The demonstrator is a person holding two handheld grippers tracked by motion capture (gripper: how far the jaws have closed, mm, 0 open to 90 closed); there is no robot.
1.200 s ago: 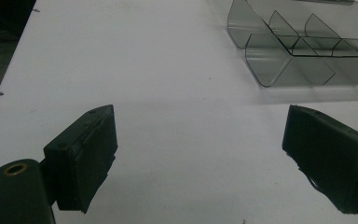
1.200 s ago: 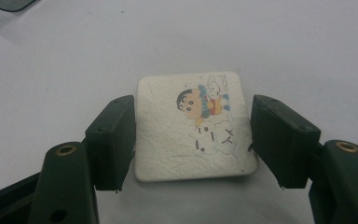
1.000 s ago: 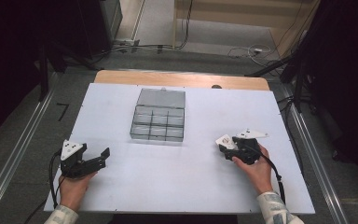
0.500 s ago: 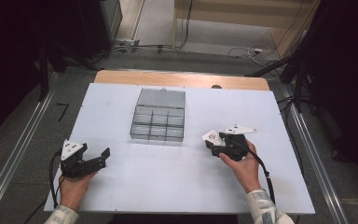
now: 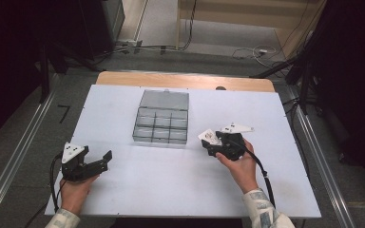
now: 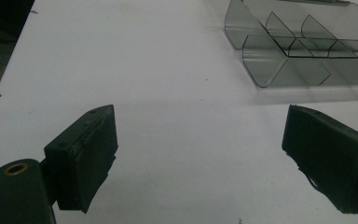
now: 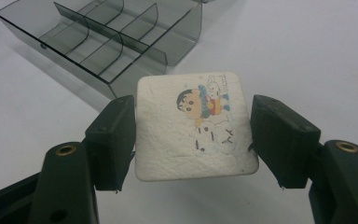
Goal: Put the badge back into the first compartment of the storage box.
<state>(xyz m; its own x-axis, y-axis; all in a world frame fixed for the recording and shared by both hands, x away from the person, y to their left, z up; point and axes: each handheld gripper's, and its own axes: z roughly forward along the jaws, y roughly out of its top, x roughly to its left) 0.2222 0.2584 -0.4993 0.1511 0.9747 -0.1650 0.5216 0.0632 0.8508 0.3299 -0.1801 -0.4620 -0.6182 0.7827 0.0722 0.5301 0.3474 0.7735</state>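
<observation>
White counter point(image 5: 180, 185), viewed from above, carries one clear grey compartment box point(image 5: 162, 124) at centre, far of both hands, its hinged lid laid open flat toward the far edge. Compartments: a grid divided by curved partitions, every cell visible in both gripper views bare, nothing stored. Right gripper point(image 5: 212, 142), held in the person's right hand just right of the box's near right corner: jaws clamped on a white square tile point(image 7: 193, 126), one jaw at each side edge, the printed face with a cartoon child turned up toward the camera. The tile is carried clear of the counter, level and edge-gripped, probably so that it can be lowered flat into a cell; the box lies directly beyond it in the right gripper view. Left gripper point(image 5: 95, 164), near left of the counter, well apart from the box: jaws wide apart, nothing between them, aimed across bare counter toward the box, apparently waiting.
</observation>
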